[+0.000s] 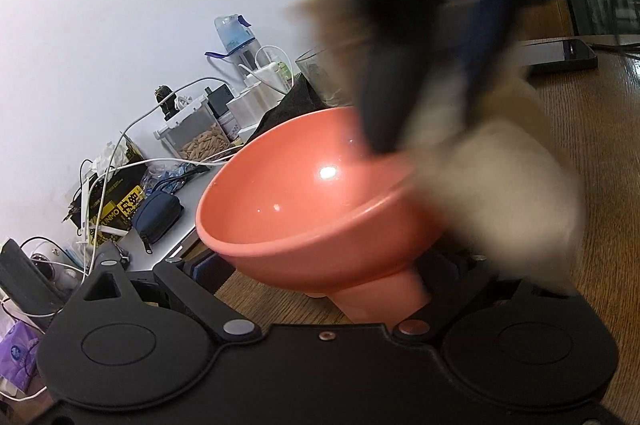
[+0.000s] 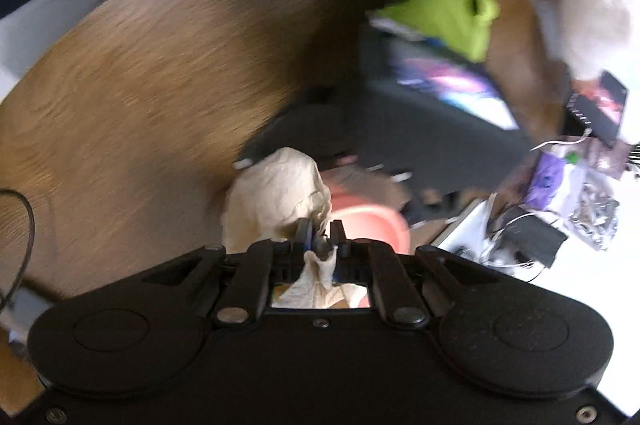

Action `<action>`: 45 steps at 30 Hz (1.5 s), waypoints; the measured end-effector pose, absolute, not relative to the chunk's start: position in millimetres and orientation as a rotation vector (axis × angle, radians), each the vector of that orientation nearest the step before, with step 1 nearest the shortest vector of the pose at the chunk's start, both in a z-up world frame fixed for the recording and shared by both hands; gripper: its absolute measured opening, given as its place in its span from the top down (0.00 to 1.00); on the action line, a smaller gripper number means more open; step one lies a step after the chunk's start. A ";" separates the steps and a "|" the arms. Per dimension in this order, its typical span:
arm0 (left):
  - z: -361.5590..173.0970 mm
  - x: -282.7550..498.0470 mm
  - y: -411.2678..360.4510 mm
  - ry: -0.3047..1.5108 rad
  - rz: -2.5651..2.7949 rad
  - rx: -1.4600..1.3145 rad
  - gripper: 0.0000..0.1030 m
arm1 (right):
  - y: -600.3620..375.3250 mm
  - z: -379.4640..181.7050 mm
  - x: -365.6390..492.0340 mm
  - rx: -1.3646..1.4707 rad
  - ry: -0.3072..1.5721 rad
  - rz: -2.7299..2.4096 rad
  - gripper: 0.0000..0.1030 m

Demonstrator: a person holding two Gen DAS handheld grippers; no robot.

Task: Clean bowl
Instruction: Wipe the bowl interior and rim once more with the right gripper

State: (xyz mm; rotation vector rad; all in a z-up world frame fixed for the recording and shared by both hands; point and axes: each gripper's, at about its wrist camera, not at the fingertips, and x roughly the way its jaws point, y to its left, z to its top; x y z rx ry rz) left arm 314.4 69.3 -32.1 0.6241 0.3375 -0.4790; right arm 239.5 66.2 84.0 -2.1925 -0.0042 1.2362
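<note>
A salmon-pink footed bowl (image 1: 304, 201) is held tilted above the wooden table (image 1: 592, 153). My left gripper (image 1: 320, 289) is shut on the bowl's foot; its fingers are mostly hidden under the bowl. My right gripper (image 1: 384, 141) comes down from above, blurred, its tip against the bowl's inner wall near the rim, shut on a cream paper towel (image 1: 500, 193) that hangs over the rim. In the right wrist view the right gripper (image 2: 320, 237) pinches the paper towel (image 2: 276, 197) just over the pink bowl (image 2: 368, 221).
A grey shelf behind holds a water bottle (image 1: 236, 37), chargers with white cables (image 1: 260, 73), a clear box of nuts (image 1: 200, 141), a blue pouch (image 1: 158, 213) and a black-yellow box (image 1: 116, 209). A phone (image 1: 560, 55) lies on the table. A green cloth (image 2: 448, 13) and packets (image 2: 572, 185) lie to the right.
</note>
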 end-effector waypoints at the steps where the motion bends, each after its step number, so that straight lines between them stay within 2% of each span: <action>1: -32.1 312.3 68.4 0.337 -0.479 0.625 0.07 | 70.0 84.6 246.5 -2.187 -0.027 1.222 0.91; 10: -32.1 293.7 60.1 0.332 -0.476 0.631 0.07 | 85.0 74.0 312.0 -2.185 -0.119 1.070 0.91; 20: -30.1 271.0 52.0 0.340 -0.481 0.620 0.07 | 31.2 56.7 362.2 -2.248 0.032 0.942 0.91; 24: -28.0 264.3 50.2 0.342 -0.482 0.617 0.07 | 30.7 53.3 345.5 -2.254 0.087 0.948 0.91; 31: -21.1 255.2 50.1 0.340 -0.482 0.618 0.07 | 14.4 44.9 292.2 -2.268 0.076 0.996 0.91; 38: -16.1 242.5 46.0 0.340 -0.483 0.618 0.07 | 33.5 45.7 264.9 -2.074 0.054 1.123 0.91; 45: -10.9 235.5 42.5 0.337 -0.482 0.622 0.07 | 48.0 47.2 266.0 -2.021 -0.012 1.166 0.91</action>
